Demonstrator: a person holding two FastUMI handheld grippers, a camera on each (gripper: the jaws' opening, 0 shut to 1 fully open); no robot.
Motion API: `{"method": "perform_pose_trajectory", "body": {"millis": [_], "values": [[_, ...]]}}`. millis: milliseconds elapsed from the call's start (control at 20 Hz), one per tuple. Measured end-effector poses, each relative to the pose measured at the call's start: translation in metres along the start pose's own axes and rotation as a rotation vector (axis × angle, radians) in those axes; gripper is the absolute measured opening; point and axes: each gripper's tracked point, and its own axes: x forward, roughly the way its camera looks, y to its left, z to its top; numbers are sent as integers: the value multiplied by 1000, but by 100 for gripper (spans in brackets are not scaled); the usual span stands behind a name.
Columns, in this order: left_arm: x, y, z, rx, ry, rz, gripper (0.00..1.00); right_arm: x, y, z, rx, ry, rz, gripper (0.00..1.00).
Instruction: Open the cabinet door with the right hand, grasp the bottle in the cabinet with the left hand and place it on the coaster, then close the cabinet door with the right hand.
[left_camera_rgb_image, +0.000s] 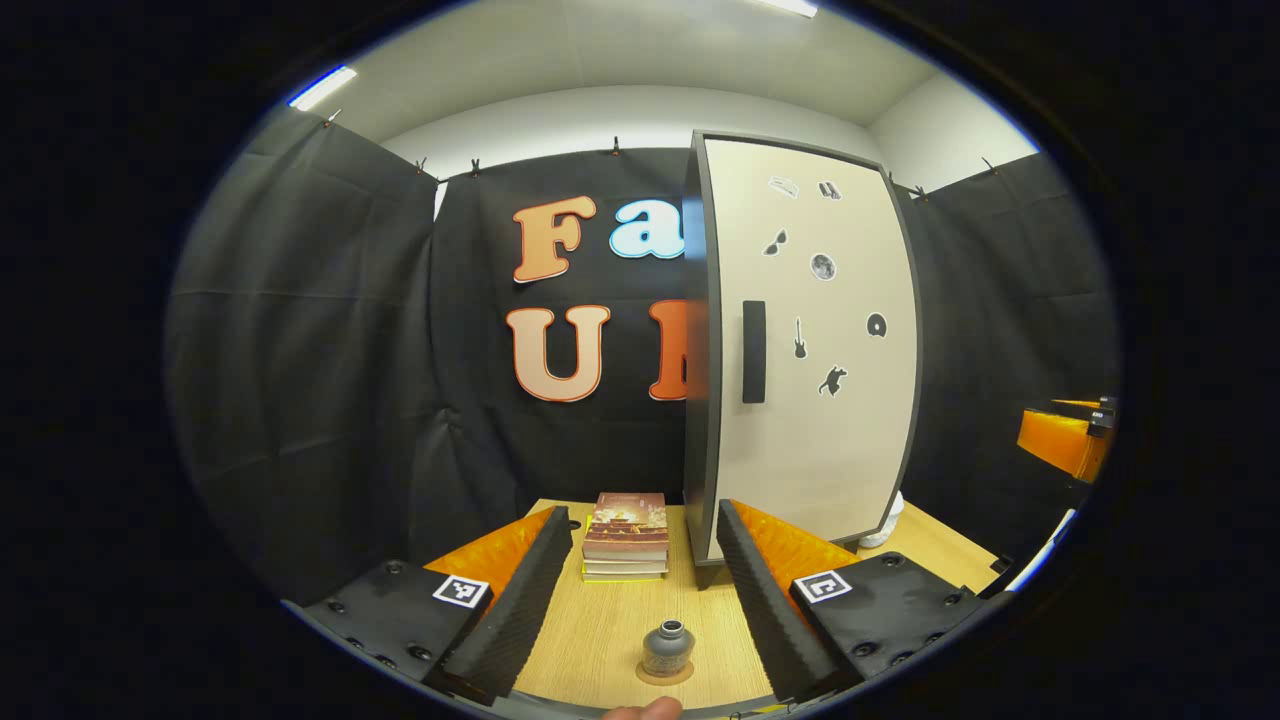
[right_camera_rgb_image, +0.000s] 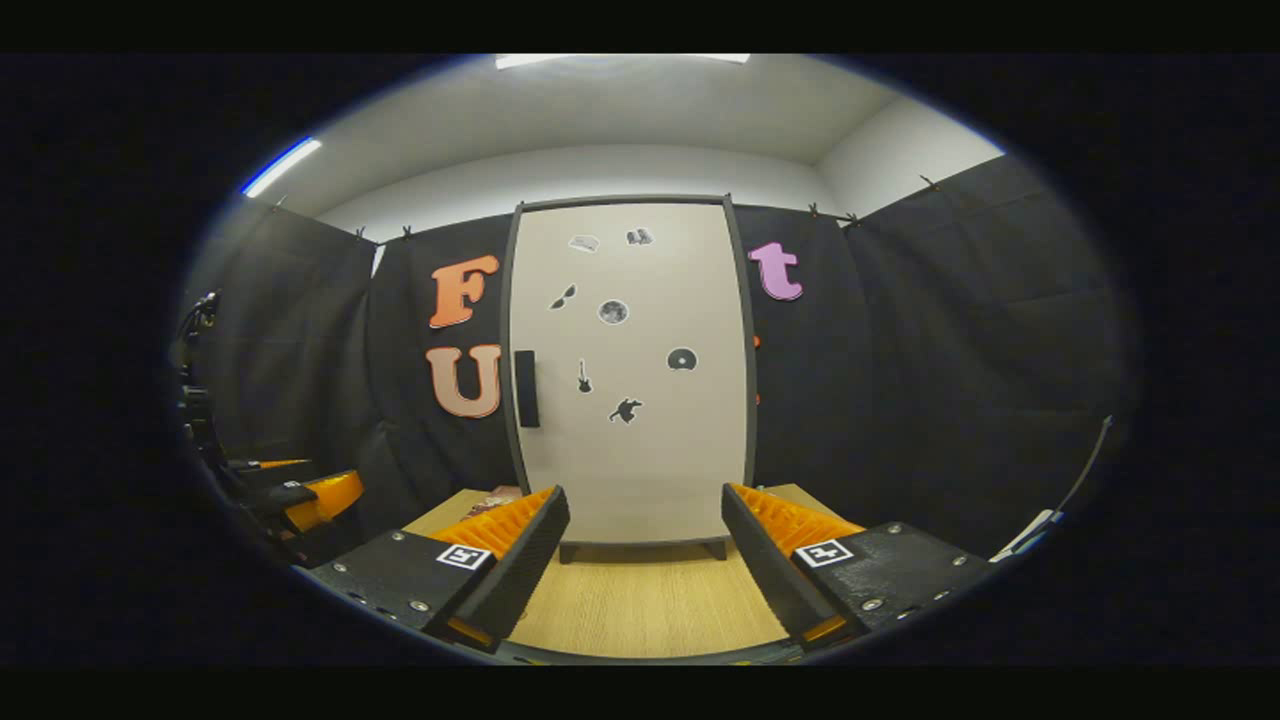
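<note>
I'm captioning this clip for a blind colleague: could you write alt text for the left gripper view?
A small grey bottle stands on a round coaster on a wooden table, between the open fingers of the left gripper. Behind it lies a stack of books, and to the right stands a cabinet, its pale door shut, with a dark handle and small stickers.

Tabletop (left_camera_rgb_image: 600, 630): light wood grain, lower centre of left gripper view; also lower centre of right gripper view. Cabinet (left_camera_rgb_image: 810, 340) stands on it on short dark feet, centre-right in left gripper view, door shut, dark handle at door's left edge. Stack of books (left_camera_rgb_image: 626, 535) lies just left of cabinet base. Round coaster (left_camera_rgb_image: 664, 672) near bottom edge, well in front of books; small grey bottle (left_camera_rgb_image: 668, 647) upright on coaster. White object (left_camera_rgb_image: 885, 525), unclear, at cabinet's right base.
</note>
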Motion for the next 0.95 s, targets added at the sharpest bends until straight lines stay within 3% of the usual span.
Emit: {"method": "perform_pose_trajectory", "body": {"millis": [950], "values": [[5,3,-6,-3,19,-5,96,7,7,6,-6,-14,6,95]]}}
